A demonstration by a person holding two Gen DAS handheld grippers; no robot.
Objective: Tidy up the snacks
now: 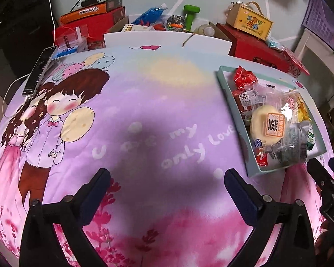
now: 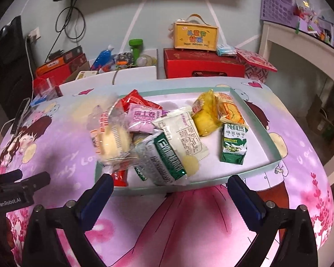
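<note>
A shallow teal-rimmed tray (image 2: 255,120) holds several wrapped snacks: a round pale cake (image 2: 113,142) in clear wrap, a green-and-white packet (image 2: 164,162), a green biscuit pack (image 2: 233,144) and a yellow pack (image 2: 206,118). In the left wrist view the same tray (image 1: 230,111) lies at the right, the round cake (image 1: 268,128) on top. My right gripper (image 2: 169,189) stands open just before the tray's near rim, nothing between its fingers. My left gripper (image 1: 167,182) is open over the bare printed cloth, left of the tray.
A purple cartoon-print cloth (image 1: 133,102) covers the table. A phone (image 1: 40,71) with a cable lies at the far left edge. Behind the table sit red boxes (image 2: 202,63), a yellow carton (image 2: 194,36), a green dumbbell (image 1: 190,15) and a white box (image 1: 167,41).
</note>
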